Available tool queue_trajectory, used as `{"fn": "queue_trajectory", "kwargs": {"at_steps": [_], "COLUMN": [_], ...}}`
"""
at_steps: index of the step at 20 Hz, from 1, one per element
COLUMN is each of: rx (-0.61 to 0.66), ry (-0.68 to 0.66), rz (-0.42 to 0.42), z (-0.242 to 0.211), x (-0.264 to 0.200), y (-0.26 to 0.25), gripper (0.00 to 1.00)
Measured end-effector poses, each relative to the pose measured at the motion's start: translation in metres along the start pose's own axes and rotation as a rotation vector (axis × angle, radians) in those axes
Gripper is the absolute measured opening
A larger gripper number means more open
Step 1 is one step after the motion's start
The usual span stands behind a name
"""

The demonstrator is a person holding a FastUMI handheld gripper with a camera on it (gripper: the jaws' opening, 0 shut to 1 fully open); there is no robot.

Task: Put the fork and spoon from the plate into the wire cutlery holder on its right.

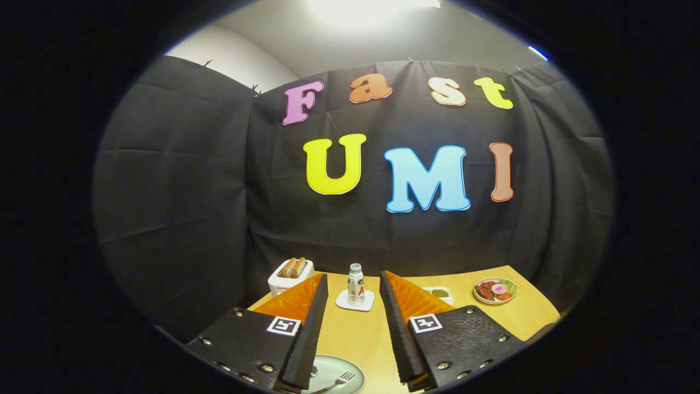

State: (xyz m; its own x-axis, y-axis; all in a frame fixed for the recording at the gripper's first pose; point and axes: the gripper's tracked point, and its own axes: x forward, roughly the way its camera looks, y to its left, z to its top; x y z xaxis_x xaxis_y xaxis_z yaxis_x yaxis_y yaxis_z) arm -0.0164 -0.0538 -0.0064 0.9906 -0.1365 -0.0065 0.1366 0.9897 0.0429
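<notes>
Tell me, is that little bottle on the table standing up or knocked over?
Standing up. The bottle sits upright on a white coaster, cap on top, beyond the open fingers of the hand-held gripper.

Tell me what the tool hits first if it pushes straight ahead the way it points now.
Probably the small bottle on its white coaster, standing beyond the open tool in line with the gap between its fingers. Depth is unclear. The plate with the fork lies below, near the fingers' base, not ahead.
</notes>
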Motion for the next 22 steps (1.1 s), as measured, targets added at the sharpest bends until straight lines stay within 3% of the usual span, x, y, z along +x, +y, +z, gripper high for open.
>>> {"fn": "queue_trajectory", "kwargs": {"at_steps": [7, 11, 22], "rx": [0.009, 0.037, 0.226], "ry": [0.012, 0.083, 0.525], "rz": [-0.003, 0.009, 0.001], "z": [-0.005, -0.027, -0.159], "x": [0.000, 0.005, 0.015], "y": [-0.001, 0.002, 0.007], "gripper": [0.58, 0.59, 0.59]}}
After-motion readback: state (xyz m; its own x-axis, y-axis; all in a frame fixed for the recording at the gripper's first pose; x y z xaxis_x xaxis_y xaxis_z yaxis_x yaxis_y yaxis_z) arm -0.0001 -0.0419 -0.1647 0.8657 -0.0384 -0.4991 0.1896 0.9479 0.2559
